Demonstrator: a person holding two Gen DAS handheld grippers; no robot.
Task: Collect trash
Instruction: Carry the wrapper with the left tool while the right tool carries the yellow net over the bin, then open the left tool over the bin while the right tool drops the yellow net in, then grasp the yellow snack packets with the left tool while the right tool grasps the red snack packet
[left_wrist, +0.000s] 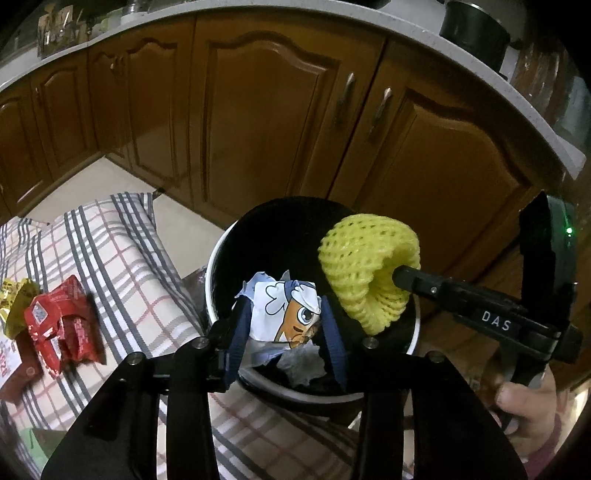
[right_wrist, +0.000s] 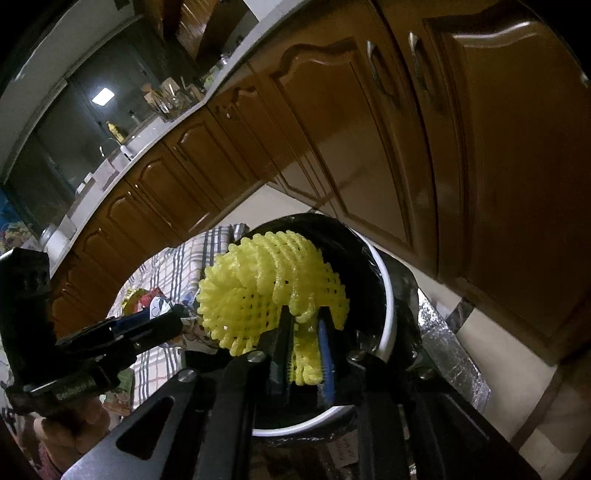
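A black trash bin with a white rim (left_wrist: 212, 273) stands beside the checked tablecloth; it also shows in the right wrist view (right_wrist: 386, 325). My left gripper (left_wrist: 284, 328) is shut on a crumpled white cartoon wrapper (left_wrist: 288, 310) and holds it over the bin's mouth. My right gripper (right_wrist: 304, 332) is shut on a yellow foam fruit net (right_wrist: 269, 291) over the same bin. The net (left_wrist: 365, 266) and the right gripper (left_wrist: 400, 277) also show in the left wrist view. White crumpled paper (left_wrist: 304, 365) lies inside the bin.
A red wrapper (left_wrist: 59, 332) and a yellow wrapper (left_wrist: 16, 299) lie on the checked tablecloth (left_wrist: 122, 266) at the left. Brown kitchen cabinets (left_wrist: 266, 110) stand close behind the bin. A black pot (left_wrist: 472, 29) sits on the counter above.
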